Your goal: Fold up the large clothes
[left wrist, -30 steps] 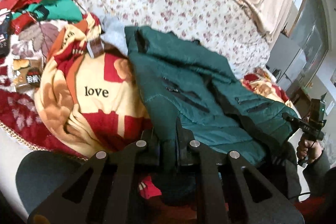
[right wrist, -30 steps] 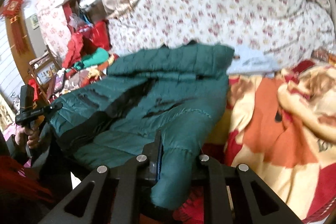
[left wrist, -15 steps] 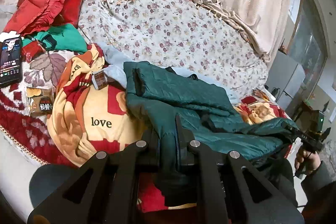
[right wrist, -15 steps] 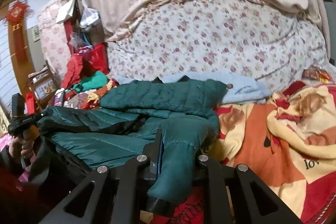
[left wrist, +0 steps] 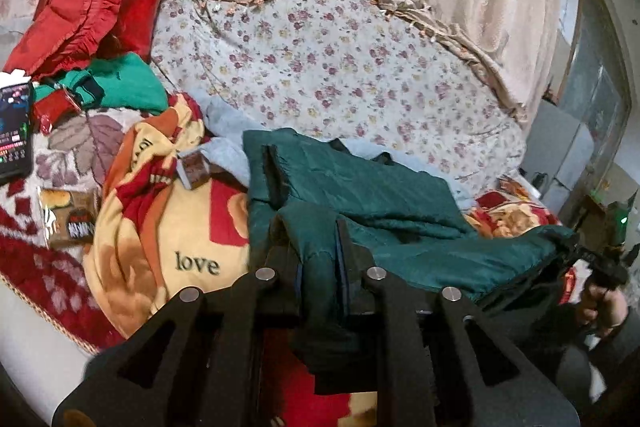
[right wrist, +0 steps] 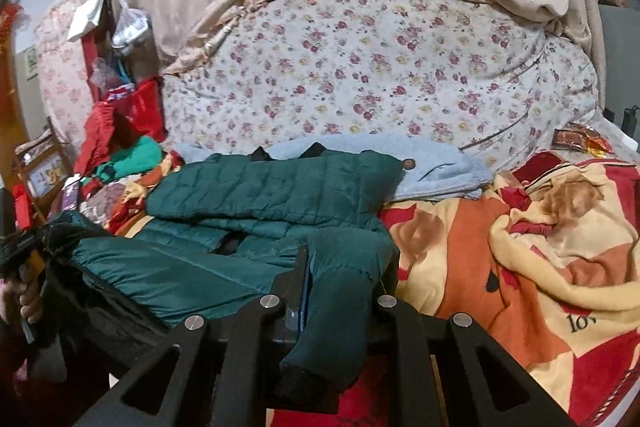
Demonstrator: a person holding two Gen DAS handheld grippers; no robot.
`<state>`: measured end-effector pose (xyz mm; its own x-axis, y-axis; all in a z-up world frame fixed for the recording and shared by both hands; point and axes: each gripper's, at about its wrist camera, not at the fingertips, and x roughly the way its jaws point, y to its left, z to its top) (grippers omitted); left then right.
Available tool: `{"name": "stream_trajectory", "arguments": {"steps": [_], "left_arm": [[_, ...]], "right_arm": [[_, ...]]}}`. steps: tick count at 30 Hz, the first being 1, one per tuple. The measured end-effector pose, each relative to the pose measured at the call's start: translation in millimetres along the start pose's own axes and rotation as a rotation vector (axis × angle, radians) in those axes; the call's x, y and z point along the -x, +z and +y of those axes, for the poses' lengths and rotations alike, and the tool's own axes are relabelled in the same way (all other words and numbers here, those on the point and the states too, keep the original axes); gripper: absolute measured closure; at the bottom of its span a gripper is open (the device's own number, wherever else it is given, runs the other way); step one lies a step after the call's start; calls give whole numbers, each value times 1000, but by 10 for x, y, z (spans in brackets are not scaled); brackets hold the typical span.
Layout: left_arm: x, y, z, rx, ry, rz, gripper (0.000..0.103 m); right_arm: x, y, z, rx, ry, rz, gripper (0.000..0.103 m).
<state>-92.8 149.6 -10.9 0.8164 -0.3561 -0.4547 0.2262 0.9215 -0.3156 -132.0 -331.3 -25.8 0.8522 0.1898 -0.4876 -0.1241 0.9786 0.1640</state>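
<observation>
Higher now, both grippers (left wrist: 320, 259) (right wrist: 340, 283) clamped on green jacket (left wrist: 360, 187)

Dark green quilted jacket (left wrist: 360, 187) lies on the red, orange and cream "love" fleece blanket (left wrist: 168, 239), its near edge lifted above the blanket. Pale blue folded garment (right wrist: 432, 167) lies behind the jacket, against the floral-print quilt (right wrist: 380, 75) propped upright at the rear. Small brown printed packet (left wrist: 196, 167) rests on the blanket, left of the jacket.
</observation>
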Motion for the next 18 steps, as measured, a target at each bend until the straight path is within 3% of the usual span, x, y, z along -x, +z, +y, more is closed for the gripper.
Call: {"name": "stream_trajectory", "arguments": {"steps": [5, 11, 18], "left_arm": [[-209, -13, 57, -27, 77, 44, 86], [-397, -67, 59, -26, 145, 91, 86], [-433, -85, 3, -45, 163, 94, 86]], "right_arm": [[-194, 98, 60, 36, -48, 16, 89], [-494, -46, -50, 18, -56, 57, 89], [-613, -148, -186, -23, -34, 86, 89]]}}
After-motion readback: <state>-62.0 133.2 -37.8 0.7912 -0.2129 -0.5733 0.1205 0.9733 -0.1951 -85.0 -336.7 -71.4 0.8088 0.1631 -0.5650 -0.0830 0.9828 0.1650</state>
